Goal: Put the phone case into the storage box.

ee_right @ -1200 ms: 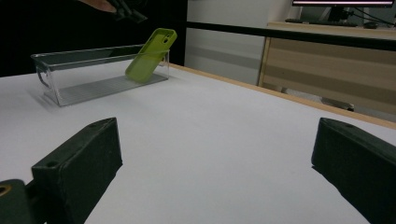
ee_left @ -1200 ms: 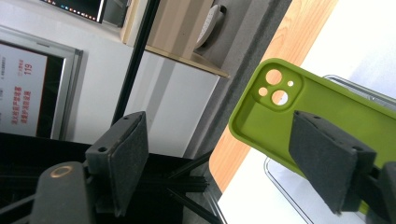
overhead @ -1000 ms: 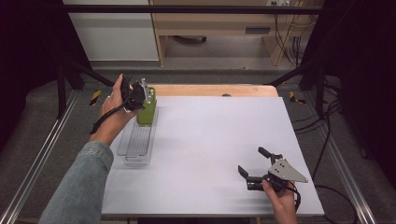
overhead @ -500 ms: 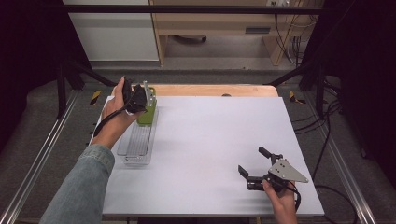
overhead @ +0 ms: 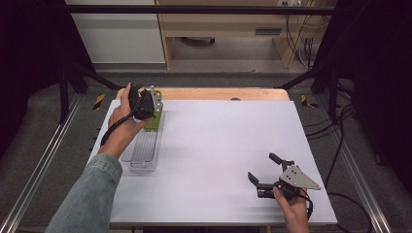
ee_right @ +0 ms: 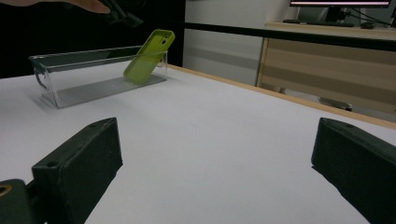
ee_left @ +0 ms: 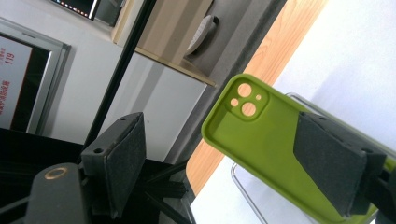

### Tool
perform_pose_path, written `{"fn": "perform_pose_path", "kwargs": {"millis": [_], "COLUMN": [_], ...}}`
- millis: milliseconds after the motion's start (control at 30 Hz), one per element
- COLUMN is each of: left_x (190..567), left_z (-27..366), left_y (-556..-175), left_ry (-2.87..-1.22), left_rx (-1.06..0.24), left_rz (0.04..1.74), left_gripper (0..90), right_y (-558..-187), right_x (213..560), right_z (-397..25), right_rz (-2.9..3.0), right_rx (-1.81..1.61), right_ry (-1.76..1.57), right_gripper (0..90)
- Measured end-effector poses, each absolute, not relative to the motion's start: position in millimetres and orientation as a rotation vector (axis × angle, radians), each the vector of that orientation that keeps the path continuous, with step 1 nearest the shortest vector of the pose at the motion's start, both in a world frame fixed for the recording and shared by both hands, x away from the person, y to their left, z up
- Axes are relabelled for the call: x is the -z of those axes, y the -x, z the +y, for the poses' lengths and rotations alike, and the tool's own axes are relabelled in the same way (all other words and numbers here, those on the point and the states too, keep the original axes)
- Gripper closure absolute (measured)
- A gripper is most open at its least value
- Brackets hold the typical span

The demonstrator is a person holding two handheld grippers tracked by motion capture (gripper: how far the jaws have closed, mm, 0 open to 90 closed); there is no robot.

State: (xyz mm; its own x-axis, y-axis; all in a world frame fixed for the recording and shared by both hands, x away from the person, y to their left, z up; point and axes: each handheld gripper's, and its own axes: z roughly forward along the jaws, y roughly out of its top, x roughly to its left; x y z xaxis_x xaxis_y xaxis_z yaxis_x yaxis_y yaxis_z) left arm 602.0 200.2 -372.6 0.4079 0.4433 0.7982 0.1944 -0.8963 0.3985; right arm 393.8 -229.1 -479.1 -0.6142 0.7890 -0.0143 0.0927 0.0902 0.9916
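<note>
1. Green phone case (ee_right: 148,55) leans tilted in the clear tray (overhead: 144,151), far-left on the table (overhead: 223,145).
2. Left tongs (overhead: 144,104) wide, one jaw overlapping the case; contact unclear.
3. Right tongs (overhead: 266,171) wide, well apart.

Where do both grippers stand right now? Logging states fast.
Left gripper: open, jaws wide, one pad against the green phone case.
Right gripper: open, holding nothing, low over the table.

Green phone case (ee_right: 148,55) leaning tilted inside the clear tray (ee_right: 79,91), right gripper (ee_right: 212,161) jaws wide apart.
</note>
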Motion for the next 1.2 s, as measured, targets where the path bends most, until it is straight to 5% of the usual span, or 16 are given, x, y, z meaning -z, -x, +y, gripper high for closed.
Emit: {"fn": "perform_pose_path", "kwargs": {"millis": [233,500,1200], "left_x": [371,358,362], "left_z": [196,190,180], "left_y": [-599,-596,-559], "left_ry": [-2.384,-2.238,-2.114], "left_rx": [-1.450,-1.220,-1.029], "left_rz": [0.602,0.785,0.786], "left_gripper": [12.2,9.5,9.2], "right_y": [-393,-394,-394], "right_x": [479,479,480], "right_z": [-230,-230,-227], "right_rz": [1.798,1.795,1.804], "right_rx": [-1.570,-1.572,-1.561], "right_ry": [-0.872,-0.886,-0.945], "right_gripper": [2.0,2.0,1.9]}}
